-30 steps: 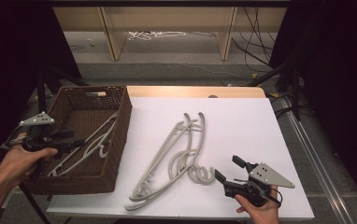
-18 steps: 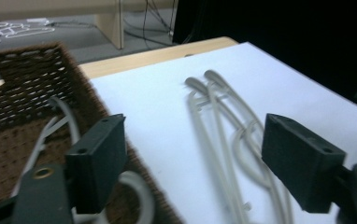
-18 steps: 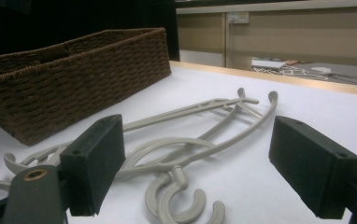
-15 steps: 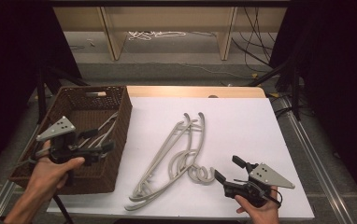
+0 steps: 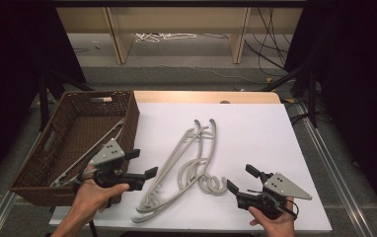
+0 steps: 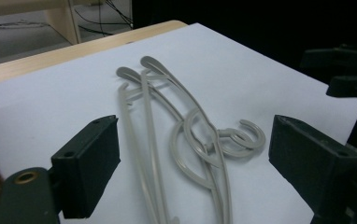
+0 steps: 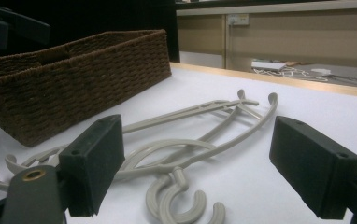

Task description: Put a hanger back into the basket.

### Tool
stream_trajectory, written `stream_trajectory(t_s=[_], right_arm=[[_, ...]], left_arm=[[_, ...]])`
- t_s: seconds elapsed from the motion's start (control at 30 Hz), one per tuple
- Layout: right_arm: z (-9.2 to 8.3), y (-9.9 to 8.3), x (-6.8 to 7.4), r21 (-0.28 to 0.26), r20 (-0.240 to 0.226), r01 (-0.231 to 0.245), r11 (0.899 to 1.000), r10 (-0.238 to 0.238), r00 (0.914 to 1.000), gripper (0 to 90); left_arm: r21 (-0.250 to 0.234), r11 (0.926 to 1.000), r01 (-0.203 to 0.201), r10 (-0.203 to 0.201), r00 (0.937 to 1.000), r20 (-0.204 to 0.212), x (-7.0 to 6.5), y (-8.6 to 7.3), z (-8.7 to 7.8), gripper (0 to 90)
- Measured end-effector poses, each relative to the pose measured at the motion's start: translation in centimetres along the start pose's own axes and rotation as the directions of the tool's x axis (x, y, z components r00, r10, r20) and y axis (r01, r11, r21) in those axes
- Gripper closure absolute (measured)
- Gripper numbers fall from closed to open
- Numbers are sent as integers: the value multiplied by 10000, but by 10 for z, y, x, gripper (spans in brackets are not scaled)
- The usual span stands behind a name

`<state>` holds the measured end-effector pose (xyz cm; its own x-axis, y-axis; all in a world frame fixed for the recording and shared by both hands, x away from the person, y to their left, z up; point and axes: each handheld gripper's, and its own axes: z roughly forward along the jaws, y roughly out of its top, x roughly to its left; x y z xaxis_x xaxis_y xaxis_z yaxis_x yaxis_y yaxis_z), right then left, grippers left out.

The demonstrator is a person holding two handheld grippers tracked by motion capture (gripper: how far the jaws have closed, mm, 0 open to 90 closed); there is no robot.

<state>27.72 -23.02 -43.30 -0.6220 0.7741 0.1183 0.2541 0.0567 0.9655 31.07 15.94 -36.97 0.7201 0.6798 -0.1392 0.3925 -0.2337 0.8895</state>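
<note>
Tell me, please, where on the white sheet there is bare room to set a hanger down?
The far right of the white sheet, beyond the grey hangers, is bare, as is the strip between the wicker basket and the hangers' far ends. The near edge is crowded: left claw, hanger hooks and right claw.

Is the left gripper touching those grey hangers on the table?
Apart. In the left gripper view, the left gripper is open, with the hangers lying beyond.

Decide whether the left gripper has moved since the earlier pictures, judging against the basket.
Yes. The left gripper has swung rightward from over the basket, past its right wall, toward the hangers, its empty jaws having just opened.
</note>
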Motion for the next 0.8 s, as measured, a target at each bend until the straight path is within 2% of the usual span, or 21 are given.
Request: stream_trajectory(t_s=[0.1, 0.13, 0.17, 0.2, 0.27, 0.33, 0.47, 0.53, 0.57, 0.6, 0.63, 0.73, 0.77, 0.8], right_arm=[[0, 0, 0, 18, 2, -8, 10000, 8, 10000, 188], [0, 0, 0, 17, 8, -3, 10000, 3, 10000, 188], [0, 0, 0, 22, 2, 0, 10000, 0, 10000, 188], [0, 0, 0, -37, -72, -31, 10000, 30, 10000, 188], [0, 0, 1, -95, -99, -70, 9999, 69, 9999, 188], [-2, 1, 1, 32, 43, 43, 10000, -43, 10000, 188], [-3, 1, 1, 149, 78, -65, 9999, 64, 9999, 182], [-2, 1, 1, -24, 76, -54, 10000, 54, 10000, 181], [-2, 1, 1, -19, 15, -37, 10000, 37, 10000, 181], [-2, 0, 1, -99, -62, -44, 9999, 43, 10000, 180], [-2, 0, 0, -22, 45, 45, 10000, -45, 10000, 180], [-1, -1, 1, -144, -77, -9, 9999, 8, 10000, 178], [-1, -1, 0, -115, -91, -69, 9999, 68, 9999, 177], [-1, -1, 0, -53, -25, -26, 10000, 26, 10000, 176]], left_arm=[[234, 9985, -495, 494, 9988, 21, -10, -2, 12, 160], [355, 9986, -382, 377, 9992, 142, -15, -4, 16, 160], [469, 9972, -587, 577, 9981, 229, -17, -6, 21, 162], [515, 9972, -545, 530, 9982, 294, -19, -8, 25, 162], [564, 9968, -561, 553, 9983, 155, -20, -11, 30, 163], [515, 9977, -430, 426, 9990, 97, -23, -18, 37, 163], [136, 9994, -319, 319, 9995, 36, -25, -29, 44, 163], [-87, 9992, -393, 392, 9992, -115, -26, -33, 45, 162], [-172, 9987, -477, 475, 9988, -138, -25, -33, 44, 161], [-342, 9990, -299, 295, 9995, -117, -25, -34, 43, 160], [-493, 9980, -384, 381, 9992, -85, -25, -34, 42, 160], [-916, 9951, -371, 334, 9986, -418, -23, -38, 37, 158], [-908, 9948, -461, 425, 9982, -414, -21, -38, 37, 157], [-984, 9949, -215, 180, 9992, -369, -21, -41, 37, 158]])
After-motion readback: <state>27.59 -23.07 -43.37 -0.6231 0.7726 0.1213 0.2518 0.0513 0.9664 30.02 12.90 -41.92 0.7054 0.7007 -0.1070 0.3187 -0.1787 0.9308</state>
